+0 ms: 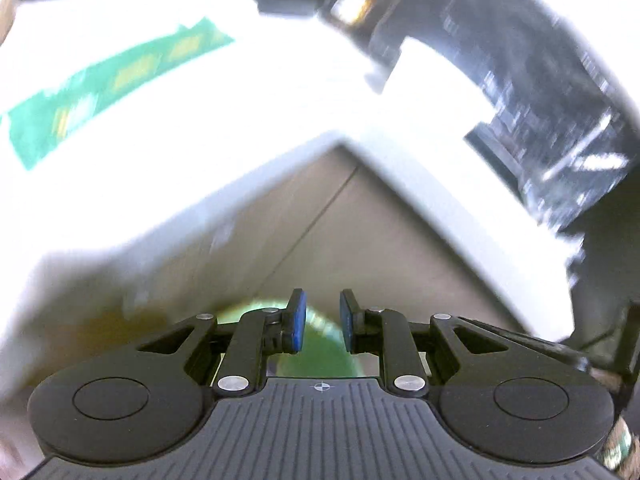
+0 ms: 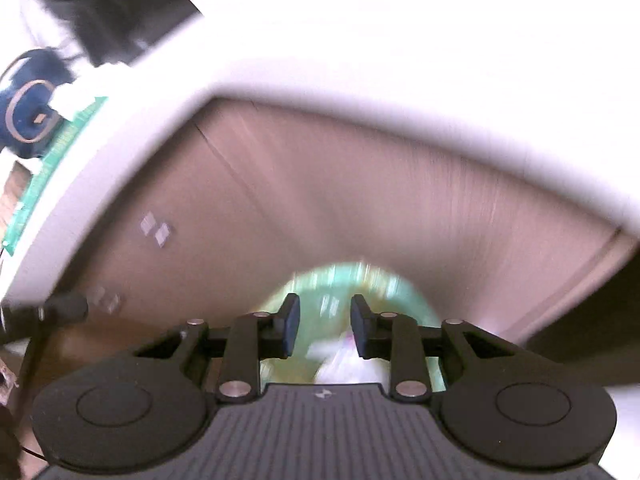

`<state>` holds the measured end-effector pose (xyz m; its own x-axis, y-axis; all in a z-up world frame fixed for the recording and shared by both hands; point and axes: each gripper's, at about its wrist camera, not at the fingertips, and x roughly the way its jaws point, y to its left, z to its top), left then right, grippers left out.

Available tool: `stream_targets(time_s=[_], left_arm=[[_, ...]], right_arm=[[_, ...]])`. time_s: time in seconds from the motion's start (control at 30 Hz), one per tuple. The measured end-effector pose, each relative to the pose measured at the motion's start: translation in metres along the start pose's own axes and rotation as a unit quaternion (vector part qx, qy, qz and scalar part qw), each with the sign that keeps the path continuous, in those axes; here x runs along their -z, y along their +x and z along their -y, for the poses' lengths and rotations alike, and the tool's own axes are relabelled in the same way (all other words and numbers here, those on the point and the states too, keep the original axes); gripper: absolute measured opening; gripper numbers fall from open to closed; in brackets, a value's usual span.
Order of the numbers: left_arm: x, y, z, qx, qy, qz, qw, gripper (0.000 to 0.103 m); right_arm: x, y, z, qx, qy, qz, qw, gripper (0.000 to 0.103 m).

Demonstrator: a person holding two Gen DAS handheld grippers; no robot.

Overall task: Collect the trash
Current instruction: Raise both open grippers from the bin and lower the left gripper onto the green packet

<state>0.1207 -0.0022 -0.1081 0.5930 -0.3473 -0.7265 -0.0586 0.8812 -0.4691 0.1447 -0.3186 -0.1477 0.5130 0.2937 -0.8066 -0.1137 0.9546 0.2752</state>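
Observation:
Both views are blurred by motion. My left gripper (image 1: 322,322) is open with nothing between its blue pads; a round green bin (image 1: 320,344) lies just beneath it on the floor. My right gripper (image 2: 325,326) is open above the same green bin (image 2: 408,292). White crumpled trash (image 2: 348,364) lies in the bin below the right fingers. Neither gripper holds anything.
A white table (image 1: 200,128) with a green strip (image 1: 104,88) on top fills the left view; its corner overhangs the grey floor (image 1: 360,240). In the right view the table edge (image 2: 360,80) arcs above the brownish floor (image 2: 360,200). A dark blue object (image 2: 32,112) sits at left.

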Motion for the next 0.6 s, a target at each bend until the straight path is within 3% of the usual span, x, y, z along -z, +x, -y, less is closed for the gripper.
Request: stream_targets(time_s=[0.1, 0.2, 0.3, 0.4, 0.5, 0.6], left_arm=[[-0.035, -0.009, 0.004, 0.013, 0.007, 0.041, 0.9991, 0.021], [-0.07, -0.02, -0.002, 0.0, 0.004, 0.089, 0.996, 0.021], [-0.105, -0.022, -0.019, -0.01, -0.008, 0.115, 0.9932, 0.021], [-0.128, -0.025, -0.031, -0.047, 0.02, 0.152, 0.9871, 0.021], [-0.145, -0.014, -0.048, -0.105, 0.047, 0.14, 0.9835, 0.021], [-0.146, 0.0, -0.066, -0.123, 0.072, 0.103, 0.9843, 0.021]], right_arm=[[-0.027, -0.037, -0.026, 0.035, -0.059, 0.071, 0.995, 0.04], [-0.053, -0.049, -0.045, 0.063, -0.093, 0.118, 0.987, 0.049], [-0.07, -0.052, -0.058, 0.07, -0.089, 0.131, 0.985, 0.05], [-0.081, -0.045, -0.075, 0.072, -0.089, 0.134, 0.984, 0.05], [-0.083, -0.043, -0.097, 0.093, -0.104, 0.134, 0.981, 0.053], [-0.083, -0.036, -0.118, 0.107, -0.119, 0.126, 0.979, 0.055]])
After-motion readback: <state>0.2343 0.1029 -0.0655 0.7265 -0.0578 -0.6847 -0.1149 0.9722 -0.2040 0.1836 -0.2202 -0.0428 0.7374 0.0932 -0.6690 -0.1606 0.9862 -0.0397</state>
